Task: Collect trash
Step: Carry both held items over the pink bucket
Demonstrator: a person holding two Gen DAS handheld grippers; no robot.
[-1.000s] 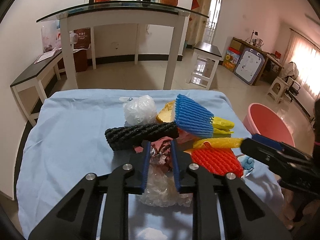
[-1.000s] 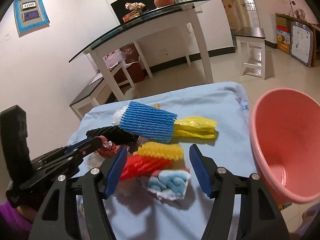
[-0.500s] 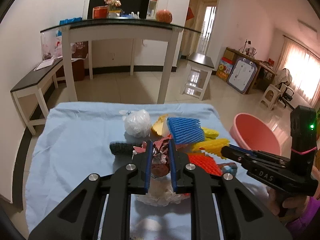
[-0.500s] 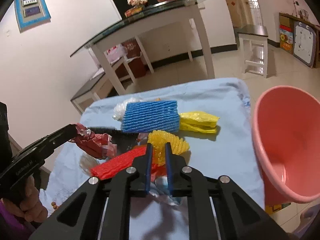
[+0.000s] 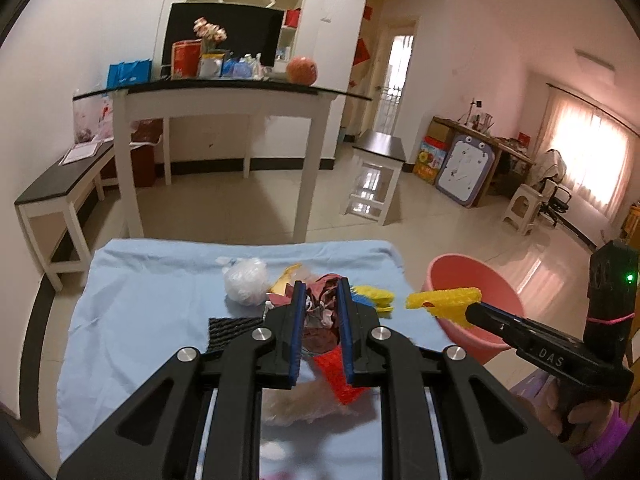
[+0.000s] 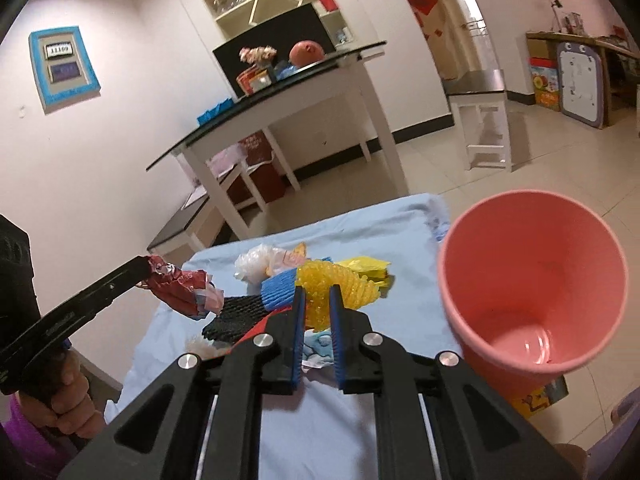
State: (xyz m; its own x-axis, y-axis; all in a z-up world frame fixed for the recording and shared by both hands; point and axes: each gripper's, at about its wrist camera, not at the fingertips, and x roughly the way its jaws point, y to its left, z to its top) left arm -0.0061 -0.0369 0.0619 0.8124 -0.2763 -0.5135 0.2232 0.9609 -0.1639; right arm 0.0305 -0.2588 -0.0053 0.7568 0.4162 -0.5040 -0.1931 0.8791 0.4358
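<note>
My left gripper (image 5: 320,294) is shut on a crumpled red wrapper (image 5: 318,316) and holds it above the trash pile on the blue-clothed table (image 5: 140,300). My right gripper (image 6: 317,300) is shut on a yellow foam net (image 6: 340,280), lifted off the pile just left of the pink bucket (image 6: 532,276). In the left wrist view the yellow foam net (image 5: 444,300) hangs in front of the pink bucket's (image 5: 476,276) rim. On the cloth lie a white plastic bag (image 5: 246,286), a black foam net (image 5: 232,328), a red foam net (image 5: 336,372), a blue foam net (image 6: 280,286) and a yellow bag (image 6: 366,264).
The bucket stands on the floor past the table's right edge. A blue-and-white wrapper (image 6: 320,346) lies under my right gripper. Behind the table stand a white glass-topped table (image 5: 224,96), a low bench (image 5: 52,196) and a small stool (image 5: 378,176). A hand grips each gripper's handle.
The right gripper shut on the yellow foam net and carried it up and right toward the bucket. The left gripper rose from the pile with the red wrapper in it.
</note>
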